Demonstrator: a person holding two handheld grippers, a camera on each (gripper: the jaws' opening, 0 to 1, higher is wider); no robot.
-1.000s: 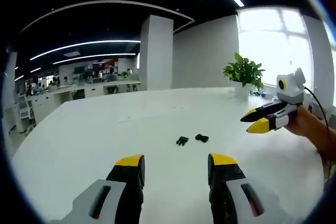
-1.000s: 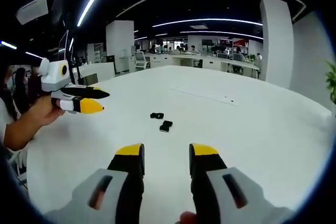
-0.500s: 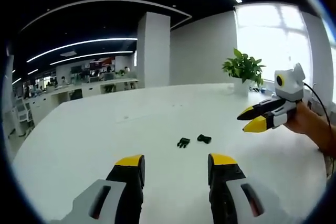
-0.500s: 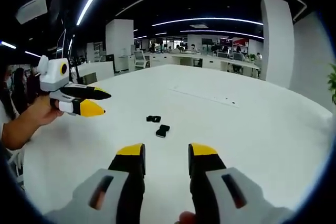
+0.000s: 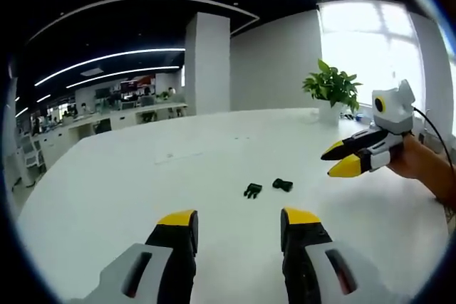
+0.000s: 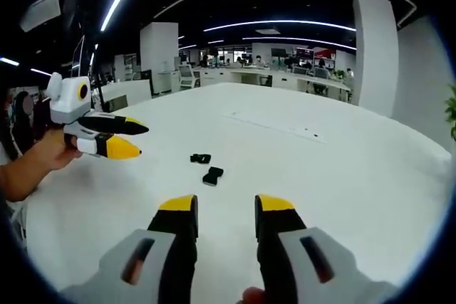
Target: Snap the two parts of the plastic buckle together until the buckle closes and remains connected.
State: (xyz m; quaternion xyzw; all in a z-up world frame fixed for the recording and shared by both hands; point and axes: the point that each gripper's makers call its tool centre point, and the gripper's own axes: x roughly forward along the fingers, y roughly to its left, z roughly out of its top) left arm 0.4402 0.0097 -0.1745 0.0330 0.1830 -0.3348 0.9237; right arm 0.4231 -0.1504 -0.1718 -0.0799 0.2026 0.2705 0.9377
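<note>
Left gripper view looks across the white tabletop [image 5: 107, 197] toward a bright window and a potted plant [image 5: 332, 90] at the far edge, greenery the other camera barely catches. Right gripper view faces instead into the open office, with rows of desks [image 6: 285, 80] under long ceiling lights.

Both buckle halves lie loose on the tabletop, near each other but apart. In the left gripper view the pronged half [image 5: 252, 190] sits just left of the socket half [image 5: 283, 184]; in the right gripper view the pronged half [image 6: 200, 158] lies beyond the socket half [image 6: 211, 175].

The left tool [image 5: 239, 224] hovers short of the pieces, its yellow-tipped jaws spread wide with nothing between them. The right tool [image 6: 224, 208] hangs the same way, jaws parted and empty, touching nothing. Each tool also appears in the other's camera, held by a hand [image 6: 50, 153] off to the side.
</note>
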